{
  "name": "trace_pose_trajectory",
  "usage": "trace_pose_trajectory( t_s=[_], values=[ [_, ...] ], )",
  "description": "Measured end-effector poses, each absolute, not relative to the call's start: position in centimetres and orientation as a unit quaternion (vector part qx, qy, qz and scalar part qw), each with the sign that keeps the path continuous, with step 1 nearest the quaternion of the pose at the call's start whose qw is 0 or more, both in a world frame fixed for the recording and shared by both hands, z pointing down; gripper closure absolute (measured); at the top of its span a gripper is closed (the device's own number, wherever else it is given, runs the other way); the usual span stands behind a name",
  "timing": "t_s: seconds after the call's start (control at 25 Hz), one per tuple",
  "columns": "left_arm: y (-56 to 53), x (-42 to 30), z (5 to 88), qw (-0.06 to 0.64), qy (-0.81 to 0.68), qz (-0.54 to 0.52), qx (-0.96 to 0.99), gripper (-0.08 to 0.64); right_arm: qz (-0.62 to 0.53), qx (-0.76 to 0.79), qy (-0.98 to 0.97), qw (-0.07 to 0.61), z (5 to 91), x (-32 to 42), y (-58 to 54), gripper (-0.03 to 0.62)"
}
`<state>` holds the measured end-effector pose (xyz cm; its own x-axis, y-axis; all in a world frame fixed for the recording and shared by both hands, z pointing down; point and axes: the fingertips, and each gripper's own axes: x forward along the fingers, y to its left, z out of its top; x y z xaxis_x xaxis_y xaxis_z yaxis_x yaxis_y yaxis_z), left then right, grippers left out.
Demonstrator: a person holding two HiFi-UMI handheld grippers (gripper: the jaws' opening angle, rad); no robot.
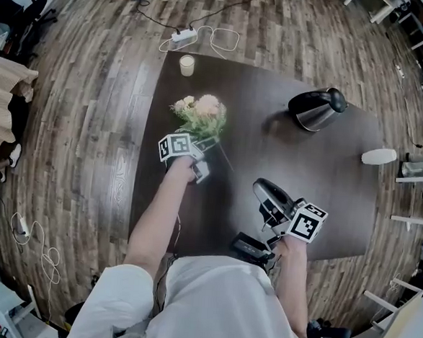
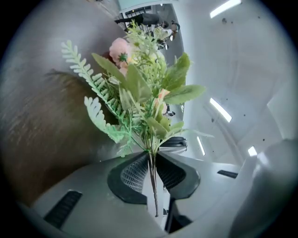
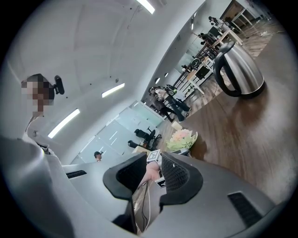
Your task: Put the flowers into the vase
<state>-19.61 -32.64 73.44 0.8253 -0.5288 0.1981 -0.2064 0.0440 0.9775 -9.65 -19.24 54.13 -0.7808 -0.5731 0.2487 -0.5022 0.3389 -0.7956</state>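
Observation:
A bunch of artificial flowers (image 1: 201, 113) with pink blooms, ferns and green leaves is held above the dark table (image 1: 326, 180), left of its middle. My left gripper (image 1: 209, 145) is shut on the thin stems. In the left gripper view the stems (image 2: 152, 172) run between the two pads (image 2: 135, 174) of the left gripper (image 2: 151, 155), and the blooms (image 2: 122, 49) fan out above. My right gripper (image 1: 261, 188) hovers near the table's front edge, jaws slightly apart with nothing between them. Past the right gripper (image 3: 152, 158) I see the bunch (image 3: 182, 138).
A steel kettle (image 1: 313, 108) with a black handle stands at the back right, also seen as the kettle (image 3: 240, 69). A cream cup (image 1: 186, 65) sits at the far edge, a white oval object (image 1: 378, 156) at the right edge, a black device (image 1: 251, 247) at the front.

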Motion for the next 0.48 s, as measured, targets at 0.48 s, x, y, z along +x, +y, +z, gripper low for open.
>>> trace_pose_trajectory(
  t_s=[0.48],
  values=[
    [-28.5,-15.1,65.0,0.633,-0.166,-0.174,0.736,0.505,-0.458,-0.374,0.803,0.074,52.0,-7.4,-16.9,0.515]
  ],
)
